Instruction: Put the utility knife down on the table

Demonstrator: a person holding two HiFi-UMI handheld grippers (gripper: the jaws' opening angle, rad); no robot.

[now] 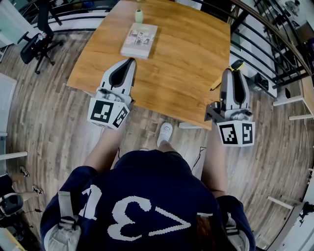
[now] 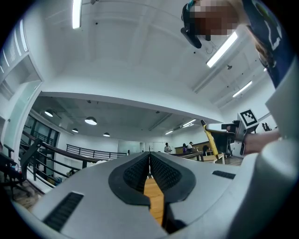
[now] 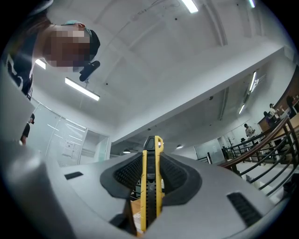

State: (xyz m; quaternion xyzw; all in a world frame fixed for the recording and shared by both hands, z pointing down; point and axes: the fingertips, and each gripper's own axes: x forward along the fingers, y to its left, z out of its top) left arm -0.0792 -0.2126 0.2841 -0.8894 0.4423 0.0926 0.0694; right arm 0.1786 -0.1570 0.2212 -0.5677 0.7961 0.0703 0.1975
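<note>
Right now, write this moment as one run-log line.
left gripper: shut, empty | right gripper: jaws on utility knife | table: knife not down yet

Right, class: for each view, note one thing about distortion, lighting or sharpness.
Head view: fisheye bows the wooden table's edges and the railing; light even, detail sharp. Left gripper view: the ceiling strip light blows out white. Right gripper view: utility knife crisp, corners vignetted black.

Head view, right centre: the right gripper (image 1: pixel 232 72) body covers most of the utility knife (image 1: pixel 238 64); only yellow ends show. Upper centre: the table (image 1: pixel 186 54) is cut by the top edge. A green object (image 1: pixel 139 15) is too small to identify. The book (image 1: pixel 139 40) cover print is unreadable.
</note>
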